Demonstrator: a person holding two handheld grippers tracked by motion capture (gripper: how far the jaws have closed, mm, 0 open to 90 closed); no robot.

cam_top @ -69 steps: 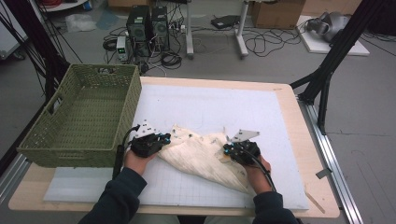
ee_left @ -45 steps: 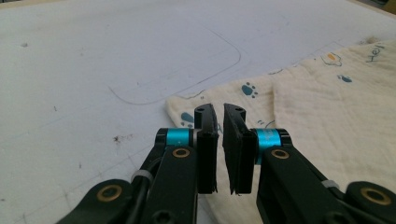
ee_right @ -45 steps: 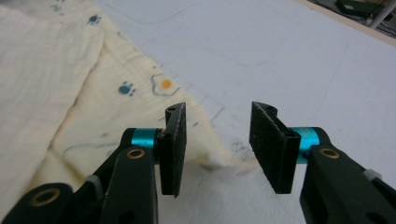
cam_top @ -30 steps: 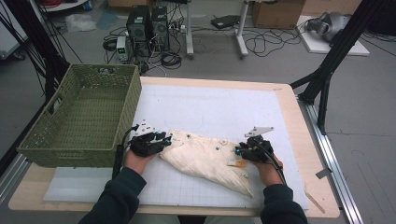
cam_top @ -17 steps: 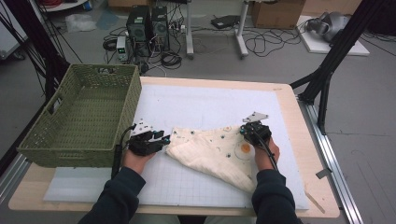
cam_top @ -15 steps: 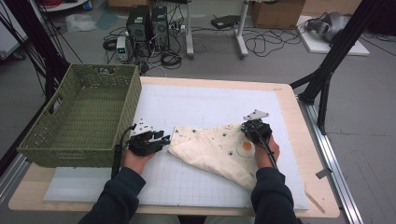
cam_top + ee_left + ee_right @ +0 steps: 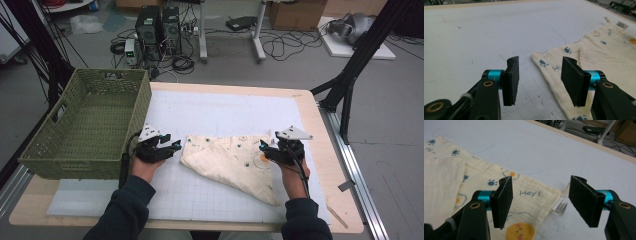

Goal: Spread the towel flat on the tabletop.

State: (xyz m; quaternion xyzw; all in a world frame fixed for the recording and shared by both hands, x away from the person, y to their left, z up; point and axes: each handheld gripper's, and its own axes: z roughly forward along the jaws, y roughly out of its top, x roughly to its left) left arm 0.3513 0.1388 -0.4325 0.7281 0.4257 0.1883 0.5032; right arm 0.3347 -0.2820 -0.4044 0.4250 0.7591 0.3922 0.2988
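The cream cloth (image 7: pixel 234 161) lies folded on the table's white mat, nearer the front edge. The left gripper (image 7: pixel 175 146) and right gripper (image 7: pixel 263 147) sit at its two ends, jaws just opened, spread and gripping nothing.

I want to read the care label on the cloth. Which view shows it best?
The right gripper view: the label lies at the cloth corner beside "Hey!", its print blurred. The left gripper view shows it far off, tiny. In the high view I can't make it out.
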